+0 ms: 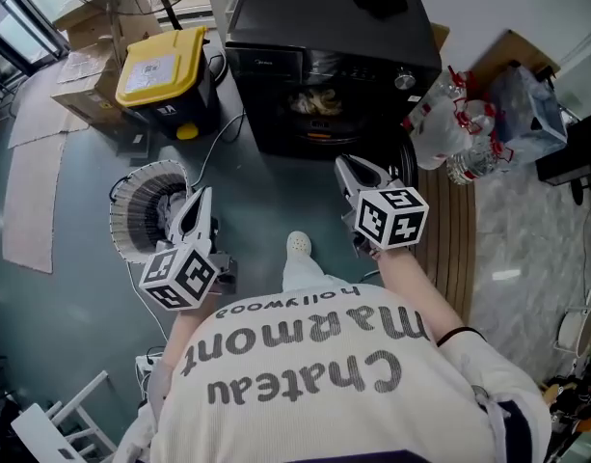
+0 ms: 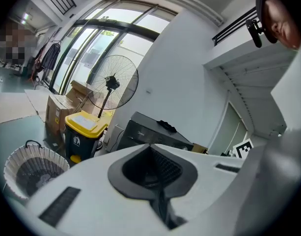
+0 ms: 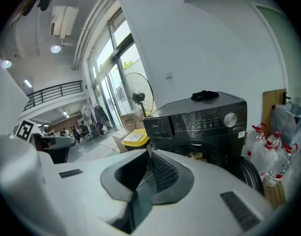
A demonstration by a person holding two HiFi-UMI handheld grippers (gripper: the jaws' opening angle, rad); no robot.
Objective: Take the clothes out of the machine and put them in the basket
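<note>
A black front-loading washing machine [image 1: 324,27] stands ahead of me, and light clothes [image 1: 319,102] lie in its open drum. The right gripper view shows the clothes [image 3: 205,155] too. A round white slatted basket [image 1: 131,215] sits on the floor at the left; the left gripper view shows the basket [image 2: 35,168] low at the left with something dark inside. My left gripper [image 1: 201,198] hovers over the basket's right rim, shut and holding nothing [image 2: 151,146]. My right gripper [image 1: 351,167] is short of the drum opening, shut and empty [image 3: 148,151].
A bin with a yellow lid [image 1: 165,66] stands left of the machine, with cardboard boxes [image 1: 88,95] and a standing fan [image 2: 113,82] behind it. Clear bags of bottles [image 1: 459,128] crowd the machine's right side. The machine's door [image 3: 248,173] hangs open at the right. A cable [image 1: 218,143] crosses the floor.
</note>
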